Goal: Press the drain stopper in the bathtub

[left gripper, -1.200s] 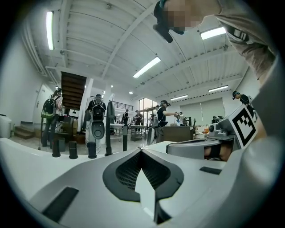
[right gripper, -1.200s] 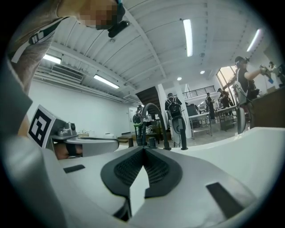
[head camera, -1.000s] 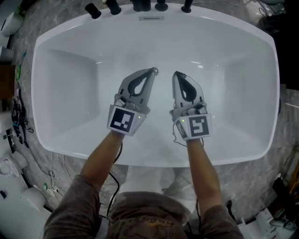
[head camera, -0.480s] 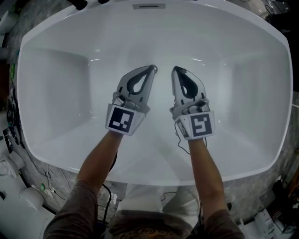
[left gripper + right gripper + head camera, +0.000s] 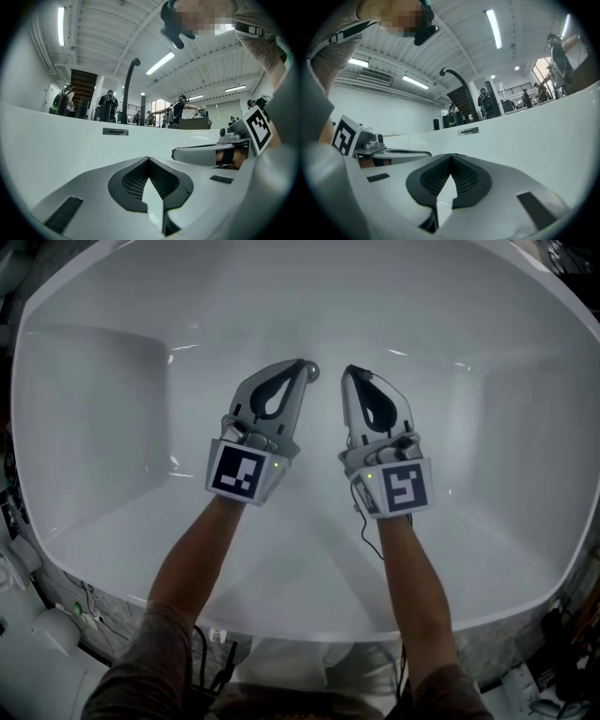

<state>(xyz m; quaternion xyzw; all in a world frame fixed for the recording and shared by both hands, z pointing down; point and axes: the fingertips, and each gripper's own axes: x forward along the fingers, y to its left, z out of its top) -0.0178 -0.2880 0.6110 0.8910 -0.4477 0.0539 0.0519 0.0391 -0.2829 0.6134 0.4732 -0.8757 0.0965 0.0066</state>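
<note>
Bathtub (image 5: 89, 437), white, fills the head view; both grippers are held low inside the basin, with the person's forearms reaching in over the near rim. Left gripper (image 5: 302, 366): jaws pressed together, ribbed pads meeting at the tips, nothing between them. Its marker cube (image 5: 239, 472) faces up toward the head camera. Drain stopper (image 5: 312, 372): small round grey metal piece on the tub floor, directly at the left gripper's tip. The tip overlaps the stopper's left edge as seen from above; actual contact cannot be confirmed. Right gripper (image 5: 349, 372): jaws likewise closed tip to tip and empty, pointing the same way as the left. It sits just beside the stopper on its right, with a narrow strip of white floor between tip and stopper. The two grippers lie side by side, near each other but apart. Left gripper view looks along the closed jaws at the far tub wall: overflow slot (image 5: 115, 132) is just below the rim, and a dark curved faucet spout (image 5: 130, 84) rises above it. People (image 5: 108, 104) stand in a hall behind. The side of the right gripper shows at that view's right edge. Right gripper view shows the same wall, slot and spout beyond its own closed jaws.
</note>
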